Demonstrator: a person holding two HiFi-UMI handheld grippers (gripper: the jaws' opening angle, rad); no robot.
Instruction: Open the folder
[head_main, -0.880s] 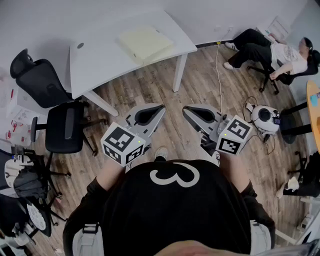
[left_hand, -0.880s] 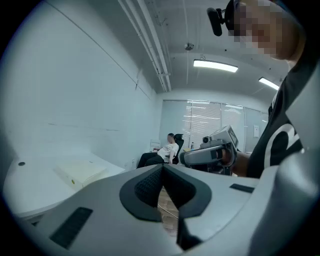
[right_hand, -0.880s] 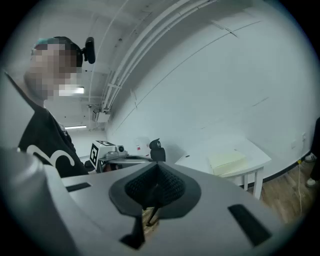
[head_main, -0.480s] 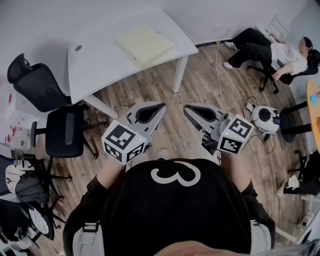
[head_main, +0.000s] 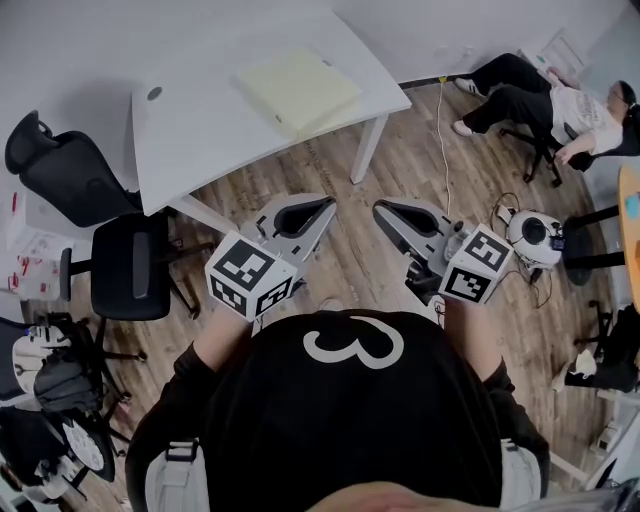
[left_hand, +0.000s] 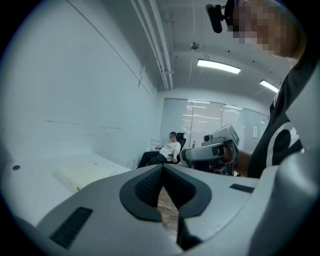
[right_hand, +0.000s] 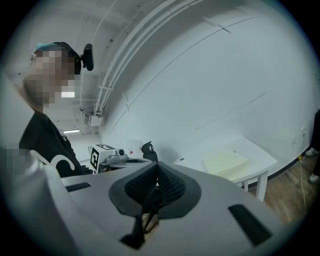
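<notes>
Left hand-held gripper (head_main: 326, 204) and right hand-held gripper (head_main: 379, 208), jaws together, empty, apart from folder (head_main: 298, 90) on table (head_main: 190, 130).

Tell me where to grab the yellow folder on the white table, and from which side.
The folder lies flat by the table's front edge, so probably pinch its top cover at the near edge, coming in low from the front. Which side is the spine is unclear.
</notes>
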